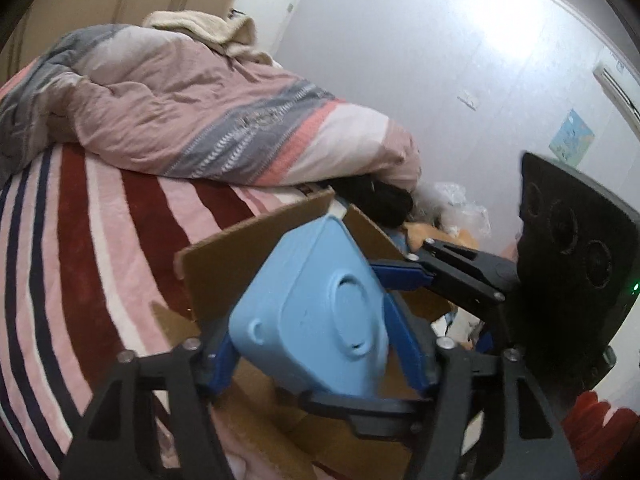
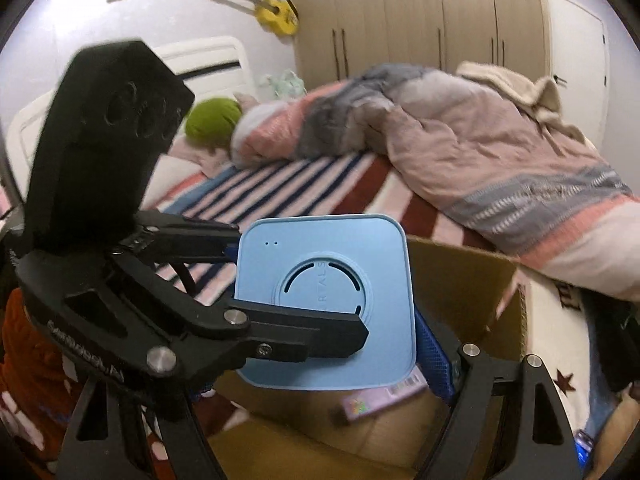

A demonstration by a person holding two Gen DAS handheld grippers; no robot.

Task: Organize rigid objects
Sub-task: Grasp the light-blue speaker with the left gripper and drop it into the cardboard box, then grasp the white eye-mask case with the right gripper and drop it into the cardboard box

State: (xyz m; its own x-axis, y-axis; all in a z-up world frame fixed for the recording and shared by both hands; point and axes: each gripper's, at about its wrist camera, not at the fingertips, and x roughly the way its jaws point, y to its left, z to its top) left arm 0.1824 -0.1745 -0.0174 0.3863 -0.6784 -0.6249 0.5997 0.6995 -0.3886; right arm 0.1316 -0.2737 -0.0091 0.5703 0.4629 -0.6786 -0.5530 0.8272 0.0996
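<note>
A light blue square plastic device [image 1: 320,312] sits between the blue pads of my left gripper [image 1: 316,344], which is shut on it above an open cardboard box [image 1: 240,256]. My right gripper [image 1: 404,276] reaches in from the right, its blue pad by the device's far edge. In the right wrist view the device [image 2: 344,280] shows its flat face with a round vent. The left gripper's black fingers [image 2: 320,336] clamp it there. My right gripper [image 2: 320,384] has the device between its jaws; its grip is not clear. A pink flat packet [image 2: 380,400] lies in the box [image 2: 460,280].
The box rests on a bed with a red, pink and navy striped blanket [image 1: 80,240]. A rumpled pink and grey quilt [image 1: 192,120] lies behind it. Crumpled plastic bags [image 1: 460,204] sit past the box. A wardrobe [image 2: 420,20] and a green cushion [image 2: 212,120] stand further off.
</note>
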